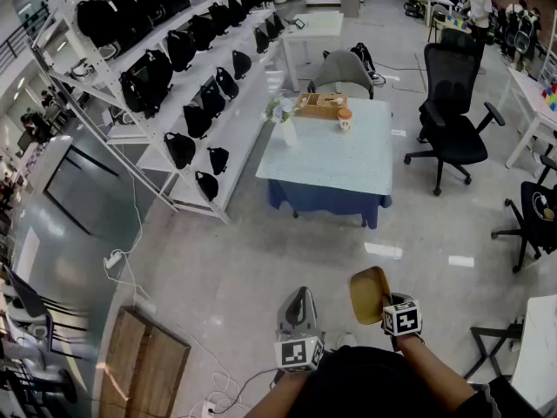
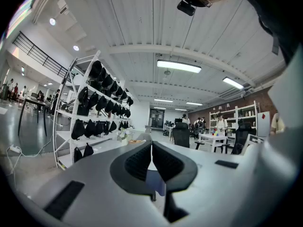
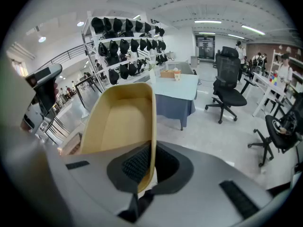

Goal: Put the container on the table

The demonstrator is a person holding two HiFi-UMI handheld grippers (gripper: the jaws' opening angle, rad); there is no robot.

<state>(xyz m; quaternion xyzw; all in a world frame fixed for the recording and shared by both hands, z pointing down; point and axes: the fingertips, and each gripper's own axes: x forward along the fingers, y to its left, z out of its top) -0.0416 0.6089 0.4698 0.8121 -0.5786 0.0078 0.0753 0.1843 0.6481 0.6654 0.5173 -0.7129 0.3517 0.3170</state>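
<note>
A tan, empty container (image 3: 120, 122) is pinched by its right wall between the jaws of my right gripper (image 3: 150, 167), which is shut on it. From the head camera the container (image 1: 369, 295) shows above the right gripper's marker cube, held over the floor well short of the table (image 1: 335, 159). That table has a pale top and a blue skirt, and shows in the right gripper view too, table (image 3: 179, 86), straight ahead. My left gripper (image 1: 300, 313) is shut with nothing in it, held about level beside the right one; its jaws (image 2: 151, 162) meet.
On the table's far end stand a wooden tray (image 1: 319, 105), a cup (image 1: 345, 118) and a vase with flowers (image 1: 284, 120). White shelving with black bags (image 1: 178, 77) runs along the left. Black office chairs (image 1: 452, 120) stand to the right. A wooden board (image 1: 144, 368) lies on the floor near left.
</note>
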